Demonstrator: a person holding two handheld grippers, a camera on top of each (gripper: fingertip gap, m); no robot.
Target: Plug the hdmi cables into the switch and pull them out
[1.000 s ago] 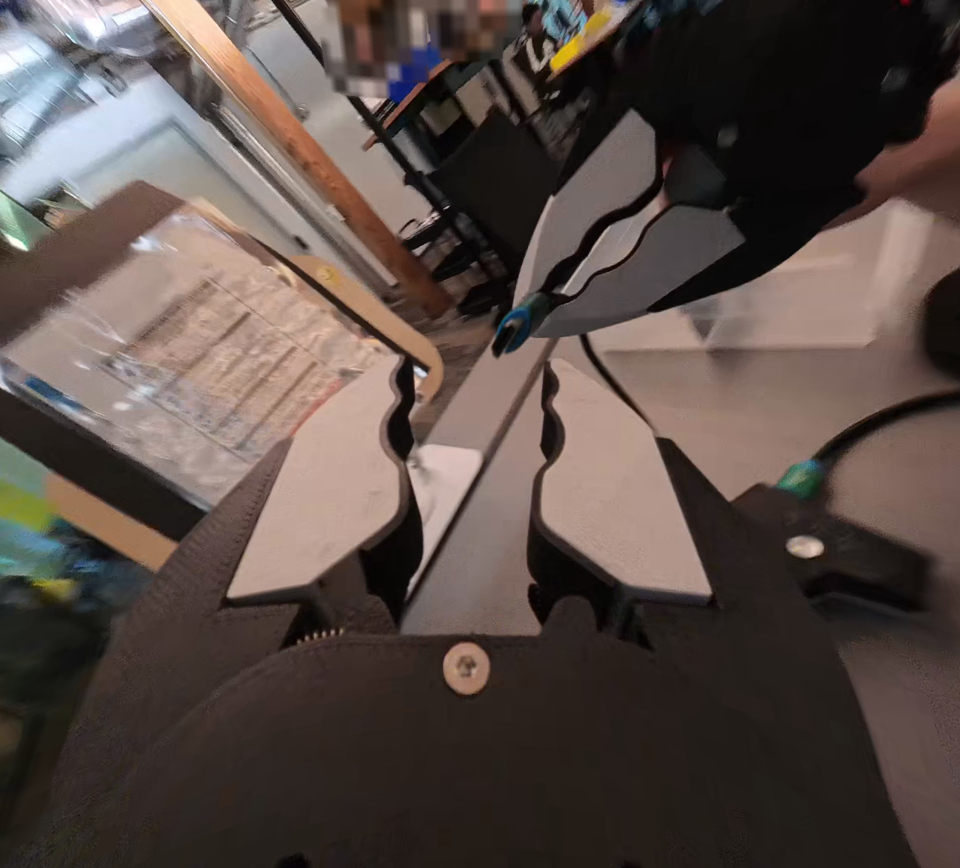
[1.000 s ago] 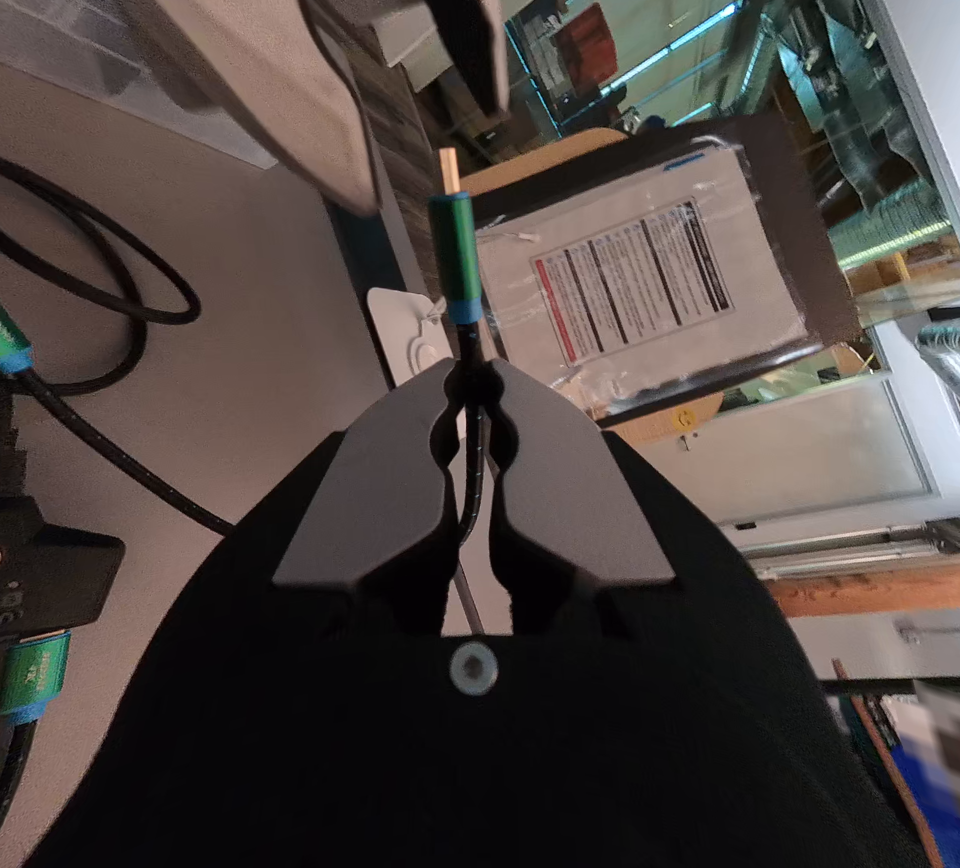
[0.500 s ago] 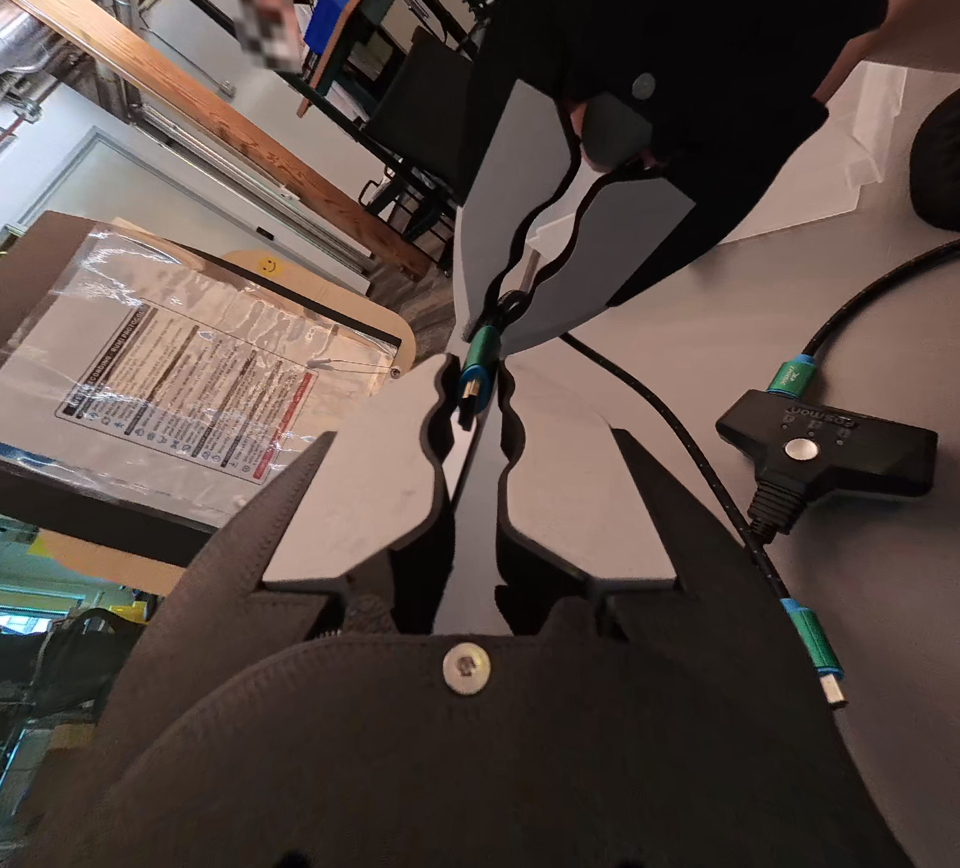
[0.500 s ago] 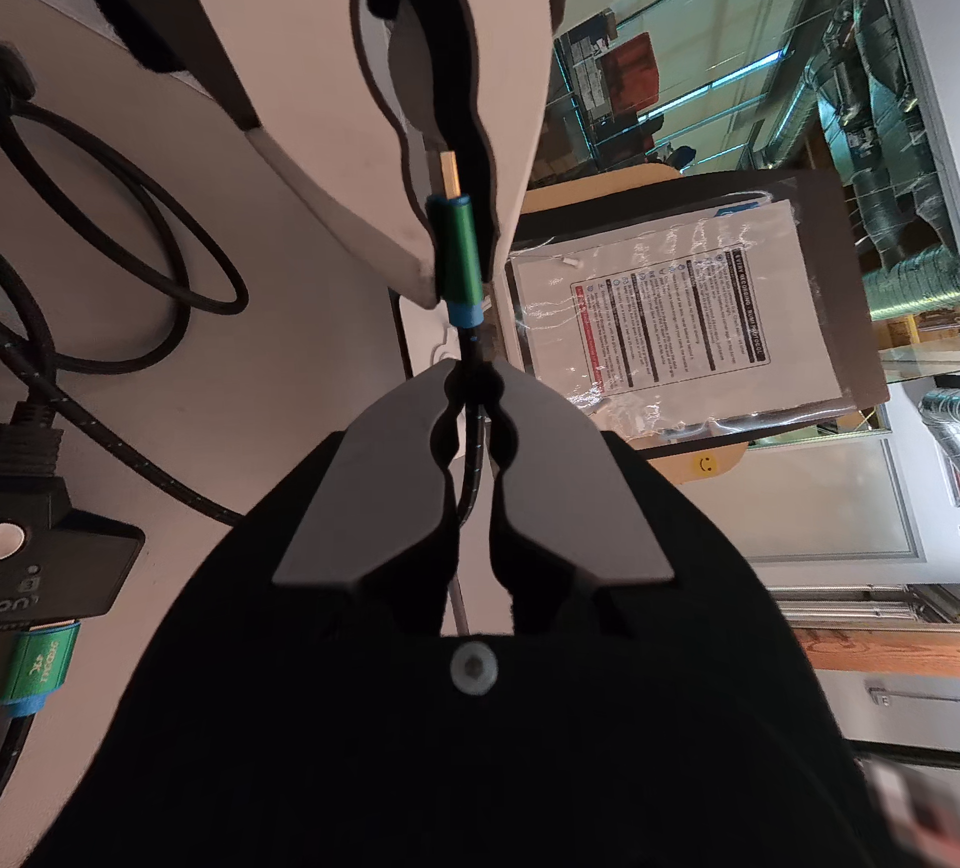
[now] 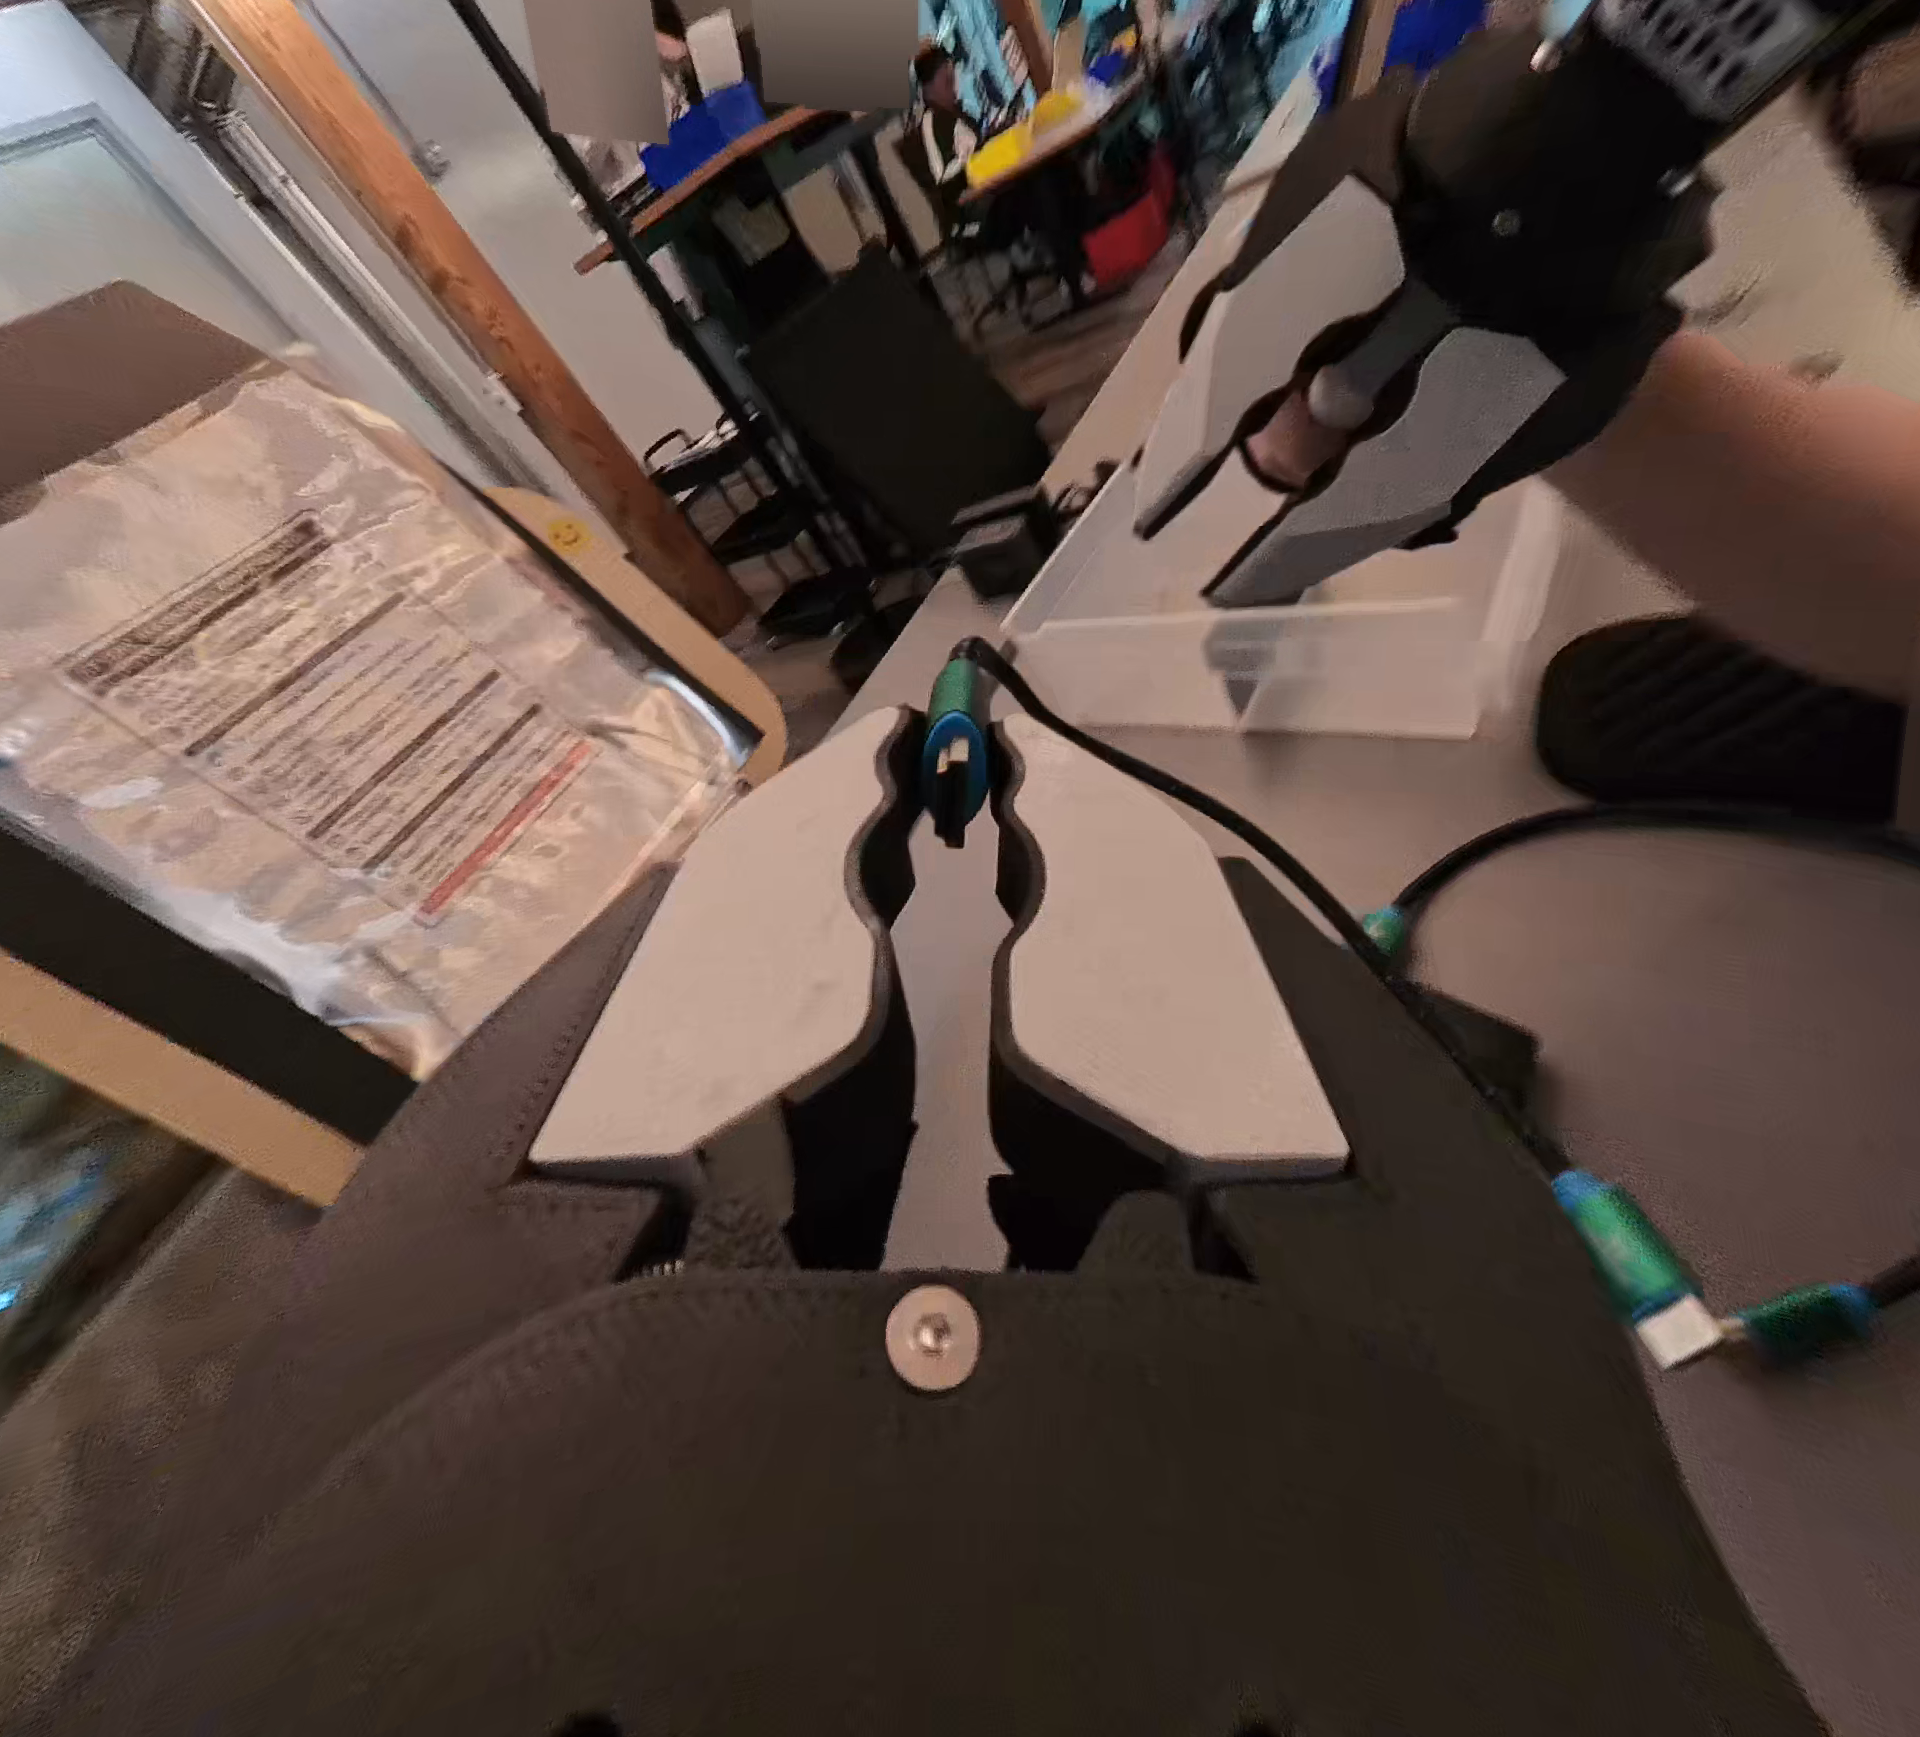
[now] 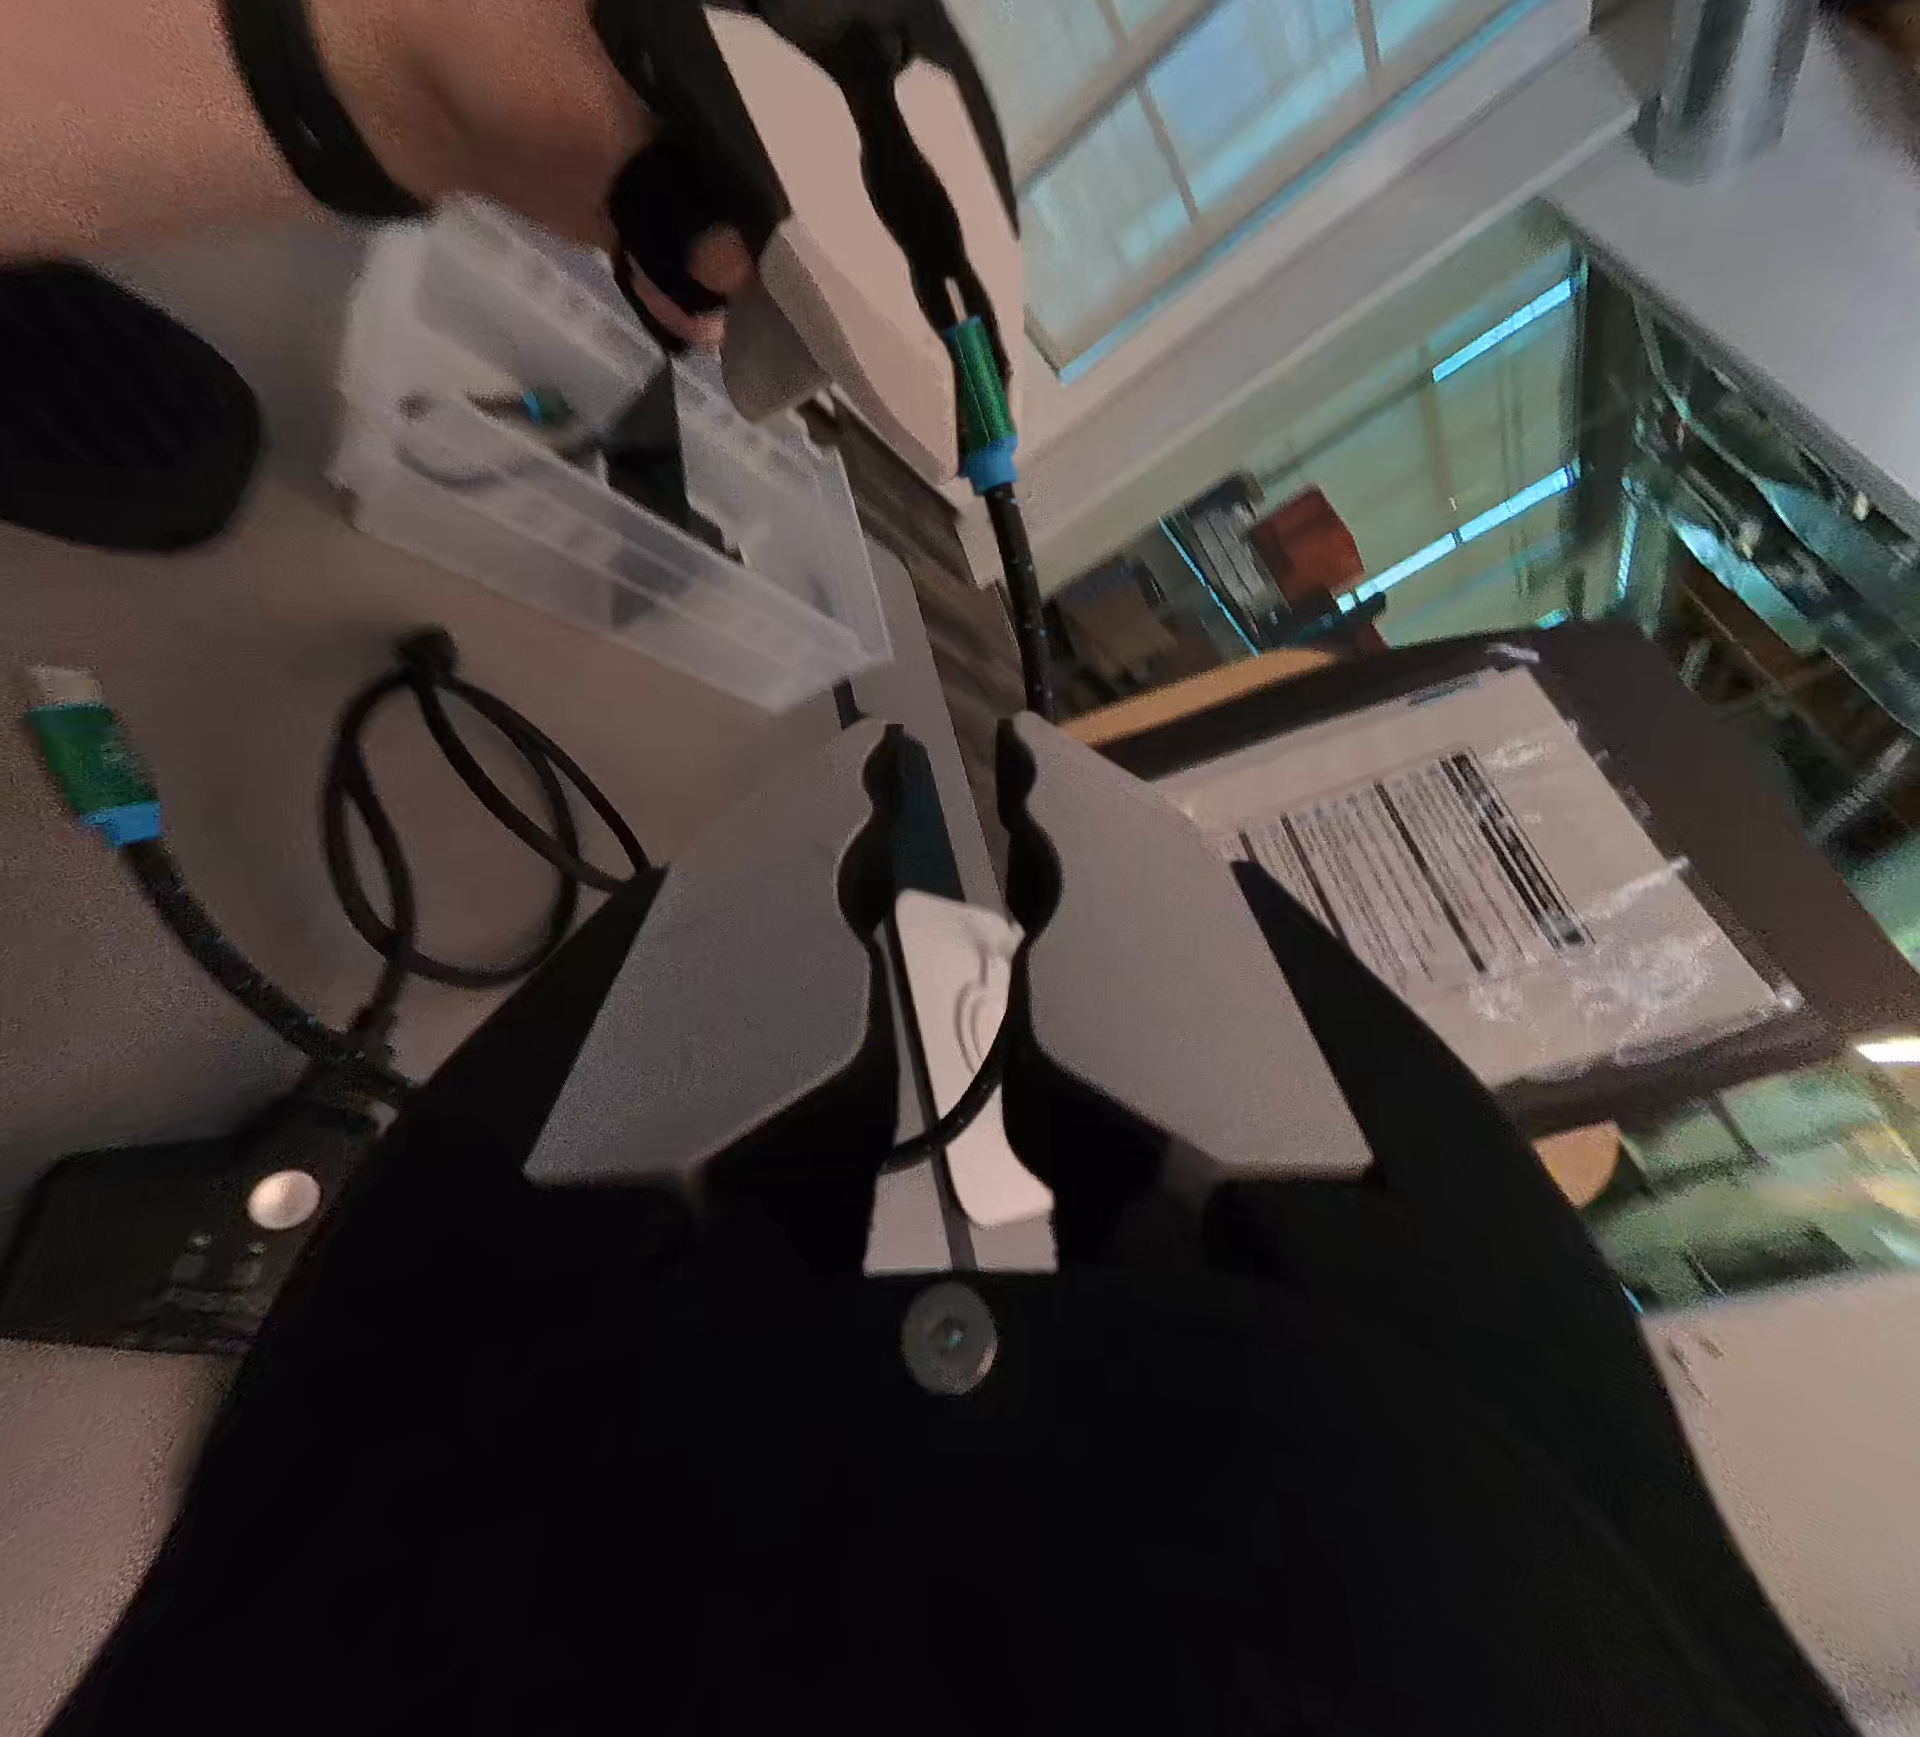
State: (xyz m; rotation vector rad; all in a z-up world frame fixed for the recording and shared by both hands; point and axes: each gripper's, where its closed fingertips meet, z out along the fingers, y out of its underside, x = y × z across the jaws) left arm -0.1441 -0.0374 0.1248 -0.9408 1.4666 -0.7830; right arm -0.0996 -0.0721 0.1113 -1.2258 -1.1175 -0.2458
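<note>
My left gripper (image 5: 951, 778) is shut on a green HDMI plug with a blue collar (image 5: 948, 752), held above the table's edge. Its black cable (image 5: 1195, 814) trails right toward the black switch (image 5: 1481, 1053), which is mostly hidden behind my right finger. In the right wrist view the same plug (image 6: 977, 399) hangs from the left gripper (image 6: 940, 285). My right gripper (image 6: 948, 742) is open and empty below it. It also shows in the left wrist view (image 5: 1179, 560), raised at the upper right. The switch (image 6: 187, 1261) lies at the lower left.
Two loose green plugs (image 5: 1621, 1261) lie on the grey table (image 5: 1662, 960) at right, and another (image 6: 88, 752) lies by a coiled black cable (image 6: 457, 814). A clear plastic box (image 6: 603, 492) stands behind. A bagged sheet on a board (image 5: 291, 690) sits left, past the table's edge.
The plug passed from my right gripper to my left. The left closed on it, the right opened and drew back and up, away from the plug.
</note>
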